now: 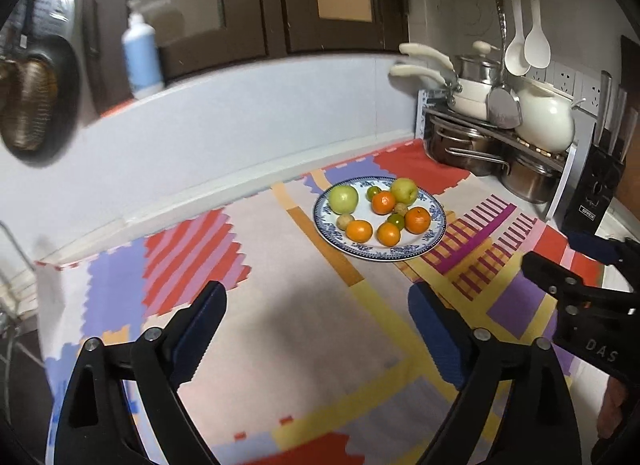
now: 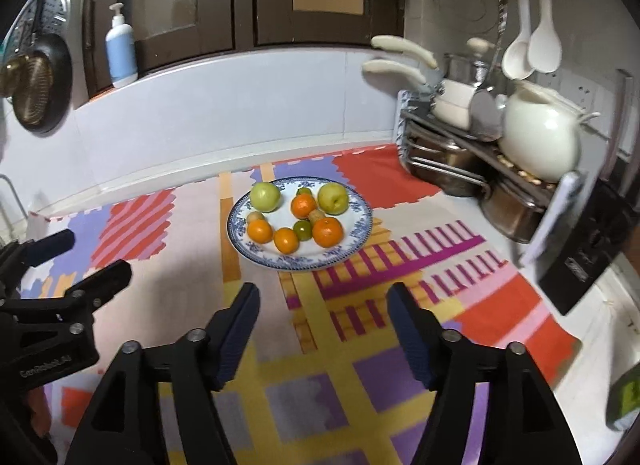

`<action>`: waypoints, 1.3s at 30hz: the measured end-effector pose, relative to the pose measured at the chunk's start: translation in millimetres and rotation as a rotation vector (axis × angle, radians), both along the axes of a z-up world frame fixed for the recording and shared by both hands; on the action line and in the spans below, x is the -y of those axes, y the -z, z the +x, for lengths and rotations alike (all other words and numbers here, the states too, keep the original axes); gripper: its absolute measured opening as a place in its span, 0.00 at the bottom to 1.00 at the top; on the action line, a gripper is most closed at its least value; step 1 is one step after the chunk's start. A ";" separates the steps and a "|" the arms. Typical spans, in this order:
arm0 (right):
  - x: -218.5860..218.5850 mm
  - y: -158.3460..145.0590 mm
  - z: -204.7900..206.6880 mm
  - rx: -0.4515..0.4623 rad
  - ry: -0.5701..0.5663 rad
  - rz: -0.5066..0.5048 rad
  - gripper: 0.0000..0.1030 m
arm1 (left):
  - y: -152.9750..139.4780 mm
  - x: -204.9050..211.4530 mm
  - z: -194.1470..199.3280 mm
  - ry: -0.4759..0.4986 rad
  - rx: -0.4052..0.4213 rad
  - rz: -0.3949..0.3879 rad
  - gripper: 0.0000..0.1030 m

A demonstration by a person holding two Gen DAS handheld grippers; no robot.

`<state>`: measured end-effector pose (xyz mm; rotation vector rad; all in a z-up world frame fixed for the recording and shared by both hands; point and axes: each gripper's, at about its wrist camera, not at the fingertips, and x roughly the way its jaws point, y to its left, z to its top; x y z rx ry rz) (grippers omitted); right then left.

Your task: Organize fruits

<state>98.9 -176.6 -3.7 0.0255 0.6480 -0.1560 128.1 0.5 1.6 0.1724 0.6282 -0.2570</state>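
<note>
Ten or so pieces of fruit lay together on a blue-and-white plate [image 1: 434, 233] toward the back of the surface, near the wall and just left of a rack of pots [image 1: 496, 145] in the far right corner. Two green apples [image 1: 343, 199] sat at the plate's rear, four oranges [image 1: 359, 231] spread across its middle and front, and several smaller green and tan fruits [image 1: 345, 221] were tucked between them. No fruit was visible on the patterned mat [image 1: 280, 325] that covered the surface, nor anywhere else in either view.

Both grippers hovered above the mat's near half, well short of the plate. The left gripper [image 1: 316, 333] had its jaws spread wide with nothing between them; the right gripper [image 2: 324, 329] likewise stood wide and held nothing.

Judged from this alone, the scene fit two readings. All the fruit already gathered on one plate is what a finished tidying would leave. It is equally what a mixed heap awaiting sorting by kind would look like, since apples, oranges and small fruit sat loosely intermingled, not in groups. No second plate or bowl for sorted fruit showed in either view, so how much remained could not be settled.
</note>
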 end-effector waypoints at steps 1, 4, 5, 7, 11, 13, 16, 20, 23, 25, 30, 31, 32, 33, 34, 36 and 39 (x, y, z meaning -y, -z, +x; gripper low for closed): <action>1.0 -1.6 -8.1 0.008 0.003 -0.001 0.71 | -2.3 0.1 -9.7 -0.004 0.011 0.001 0.91; 4.1 -6.4 -31.7 0.025 0.003 -0.009 0.72 | -7.0 -0.8 -35.5 -0.011 0.025 -0.019 0.95; 5.3 -7.9 -39.0 0.027 0.001 -0.005 0.74 | -8.1 -1.0 -41.6 -0.014 0.028 -0.024 0.96; 6.4 -10.8 -52.1 0.038 -0.004 -0.001 0.76 | -10.8 0.4 -53.0 -0.013 0.036 -0.029 0.98; 6.3 -15.6 -72.5 0.058 -0.020 -0.010 0.78 | -15.3 0.2 -72.6 -0.013 0.065 -0.030 1.00; 6.1 -17.1 -80.3 0.064 -0.023 -0.014 0.78 | -17.2 -1.4 -80.7 -0.021 0.073 -0.025 1.00; 5.4 -18.5 -88.0 0.073 -0.032 -0.011 0.78 | -19.8 -3.0 -88.9 -0.032 0.086 -0.021 1.00; 4.4 -19.3 -94.0 0.077 -0.042 -0.009 0.78 | -23.8 -3.3 -96.1 -0.043 0.101 -0.018 1.00; 5.2 -20.6 -97.2 0.079 -0.043 -0.003 0.78 | -25.4 -3.3 -98.6 -0.039 0.104 -0.021 1.00; 5.6 -22.0 -98.6 0.084 -0.046 0.000 0.78 | -25.7 -2.6 -100.2 -0.041 0.107 -0.016 1.00; 4.8 -23.3 -99.6 0.089 -0.047 0.000 0.78 | -26.5 -2.6 -100.8 -0.040 0.108 -0.017 1.00; 4.8 -23.3 -99.3 0.089 -0.050 0.002 0.78 | -27.0 -2.9 -101.0 -0.042 0.111 -0.017 1.00; 4.7 -23.2 -98.9 0.088 -0.050 0.003 0.78 | -27.8 -3.0 -101.3 -0.043 0.113 -0.017 1.00; 4.7 -22.9 -98.7 0.088 -0.050 0.004 0.78 | -28.4 -3.0 -101.5 -0.045 0.117 -0.015 1.00; 4.9 -22.9 -98.4 0.086 -0.052 0.004 0.78 | -28.8 -3.0 -101.9 -0.046 0.120 -0.015 1.00; 4.6 -22.8 -98.3 0.084 -0.054 0.006 0.78 | -29.4 -3.0 -101.6 -0.046 0.121 -0.016 1.00; 3.7 -22.1 -96.7 0.082 -0.056 0.008 0.78 | -29.5 -2.7 -100.2 -0.047 0.118 -0.019 1.00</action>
